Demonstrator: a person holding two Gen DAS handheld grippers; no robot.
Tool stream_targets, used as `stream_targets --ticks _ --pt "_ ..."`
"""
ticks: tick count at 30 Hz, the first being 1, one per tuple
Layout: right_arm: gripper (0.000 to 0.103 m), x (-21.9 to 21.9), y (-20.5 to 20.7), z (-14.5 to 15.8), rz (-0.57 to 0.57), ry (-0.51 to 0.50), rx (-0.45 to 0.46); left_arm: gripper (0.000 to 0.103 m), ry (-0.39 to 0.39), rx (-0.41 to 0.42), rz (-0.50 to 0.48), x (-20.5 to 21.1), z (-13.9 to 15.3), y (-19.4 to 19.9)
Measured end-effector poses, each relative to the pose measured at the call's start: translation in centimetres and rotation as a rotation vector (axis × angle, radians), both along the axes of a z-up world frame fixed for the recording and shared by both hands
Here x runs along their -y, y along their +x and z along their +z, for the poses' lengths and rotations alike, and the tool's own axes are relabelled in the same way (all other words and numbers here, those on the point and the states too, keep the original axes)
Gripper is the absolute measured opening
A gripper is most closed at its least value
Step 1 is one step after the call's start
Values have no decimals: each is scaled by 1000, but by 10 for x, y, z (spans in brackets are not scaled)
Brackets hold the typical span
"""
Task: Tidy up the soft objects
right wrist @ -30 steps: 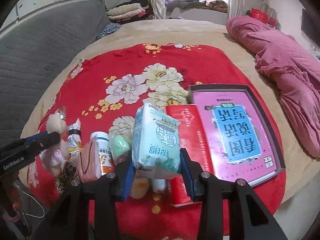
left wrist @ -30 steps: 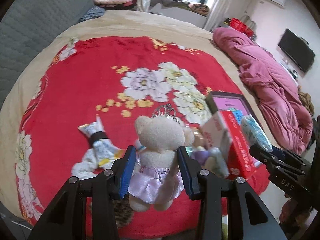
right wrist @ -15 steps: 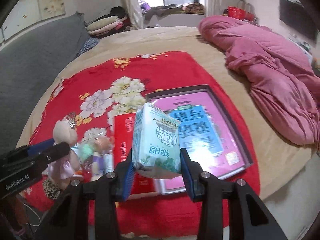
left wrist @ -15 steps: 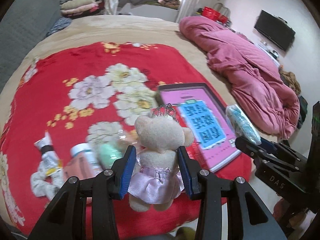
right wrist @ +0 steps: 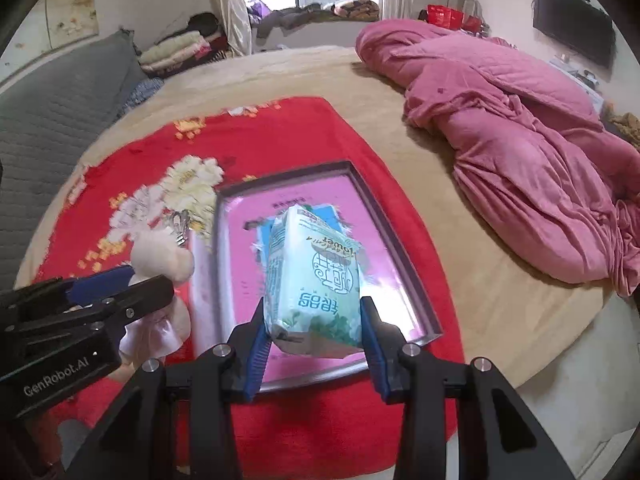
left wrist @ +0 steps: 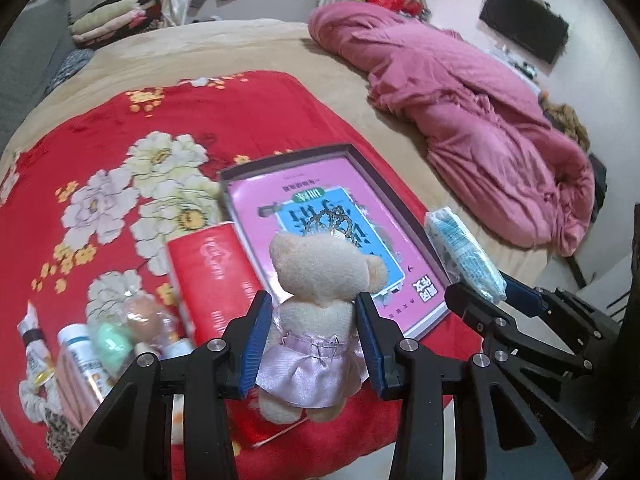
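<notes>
The teddy bear (left wrist: 320, 280) covers the middle of the pink tray's (left wrist: 404, 200) printed label, and its feet hide part of the red packet (left wrist: 212, 268). Left of that packet, the small bottles (left wrist: 108, 344) smear together. From the right wrist, the tissue pack (right wrist: 314, 284) blocks the same label, and the flower pattern on the red blanket (right wrist: 256, 140) is blurred.

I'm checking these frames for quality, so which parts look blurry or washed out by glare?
Left wrist view: the teddy bear in the left gripper is sharp, while the small bottles at lower left are smeared. Right wrist view: the tissue pack in the right gripper is crisp; the pink tray shows glare, and the floral blanket is motion-blurred.
</notes>
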State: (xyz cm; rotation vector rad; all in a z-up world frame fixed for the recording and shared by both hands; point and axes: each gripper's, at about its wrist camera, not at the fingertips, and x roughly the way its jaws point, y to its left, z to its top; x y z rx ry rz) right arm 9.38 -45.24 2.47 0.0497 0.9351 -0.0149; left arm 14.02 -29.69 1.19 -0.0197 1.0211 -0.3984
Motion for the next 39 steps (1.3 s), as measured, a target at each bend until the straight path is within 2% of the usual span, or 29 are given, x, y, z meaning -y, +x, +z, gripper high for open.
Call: stream_targets --ticks 8,14,17,23,27,33,39 --pt "42 34 17 -41 -37 -1 -69 44 87 -48 -55 48 -38 11" --pt "42 46 26 -65 -40 -20 -120 44 115 -106 -70 65 -62 18" --pt "42 48 30 -75 -36 -38 -137 44 137 -98 -76 69 -67 19" --pt "42 54 38 -87 -32 -29 -146 44 155 -124 -89 72 -76 20" --pt "42 52 45 -99 -16 -26 -184 44 166 -136 -93 73 -83 21" --pt "43 53 42 -101 -3 -6 -167 44 177 -148 -99 75 -91 24" --pt "51 62 40 -101 -14 33 -160 44 190 -146 -106 80 -95 27"
